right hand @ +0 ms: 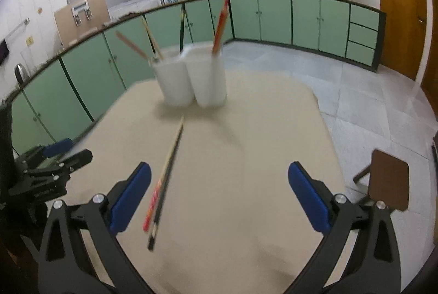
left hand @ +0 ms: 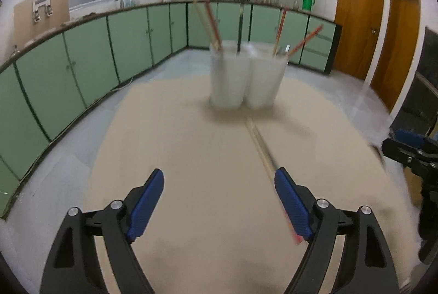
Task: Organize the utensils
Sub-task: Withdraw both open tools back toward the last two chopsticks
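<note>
Two white holders stand side by side on the beige table, the left one (left hand: 227,78) (right hand: 175,83) and the right one (left hand: 264,80) (right hand: 209,80), each with several chopsticks standing in it. A pair of chopsticks (left hand: 262,149) (right hand: 167,173) lies flat on the table in front of them, one with a red-patterned end, one dark. My left gripper (left hand: 219,205) is open and empty, its right finger beside the near end of the pair. My right gripper (right hand: 219,198) is open and empty, the pair lying just inside its left finger. Both views are blurred.
The table's edges (right hand: 323,113) drop off to a grey tiled floor. A brown stool (right hand: 388,179) stands to the right of the table. Green cabinets (left hand: 82,67) line the walls. The right gripper shows at the right edge of the left wrist view (left hand: 413,151).
</note>
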`<state>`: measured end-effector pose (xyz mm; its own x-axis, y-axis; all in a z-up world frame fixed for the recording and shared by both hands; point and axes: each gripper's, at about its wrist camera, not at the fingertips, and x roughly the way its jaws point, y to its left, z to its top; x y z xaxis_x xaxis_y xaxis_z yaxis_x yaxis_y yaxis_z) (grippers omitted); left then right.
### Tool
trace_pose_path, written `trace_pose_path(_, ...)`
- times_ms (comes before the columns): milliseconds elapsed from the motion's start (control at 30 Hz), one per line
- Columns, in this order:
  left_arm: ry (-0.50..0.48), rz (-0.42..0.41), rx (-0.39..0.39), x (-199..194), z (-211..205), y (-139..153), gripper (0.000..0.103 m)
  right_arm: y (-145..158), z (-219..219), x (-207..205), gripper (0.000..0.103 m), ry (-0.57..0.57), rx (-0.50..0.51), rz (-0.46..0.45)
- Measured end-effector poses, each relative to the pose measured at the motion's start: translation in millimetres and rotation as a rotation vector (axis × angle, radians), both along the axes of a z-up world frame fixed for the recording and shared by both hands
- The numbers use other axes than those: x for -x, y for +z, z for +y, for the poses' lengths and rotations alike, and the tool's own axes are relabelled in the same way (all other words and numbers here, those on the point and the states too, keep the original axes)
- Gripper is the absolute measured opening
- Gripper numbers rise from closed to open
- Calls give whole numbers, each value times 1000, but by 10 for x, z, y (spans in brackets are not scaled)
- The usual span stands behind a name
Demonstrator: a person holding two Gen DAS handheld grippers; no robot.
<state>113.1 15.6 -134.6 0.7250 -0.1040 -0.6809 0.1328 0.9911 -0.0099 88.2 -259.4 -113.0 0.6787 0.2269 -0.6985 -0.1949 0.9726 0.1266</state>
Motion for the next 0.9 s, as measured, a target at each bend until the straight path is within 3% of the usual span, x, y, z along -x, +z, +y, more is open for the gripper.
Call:
trace_pose_path(200, 17, 72, -44, 174, 146, -318, 81, -379, 250, 229, 97, 36, 46, 58)
trace_pose_path(467, 34, 107, -67, 291, 279, -477, 81, -635, 559, 430, 97, 91, 84, 89)
trace_pose_path(900, 48, 111, -57, 319, 334, -487, 82, -761, 752, 483, 60, 125, 127, 109)
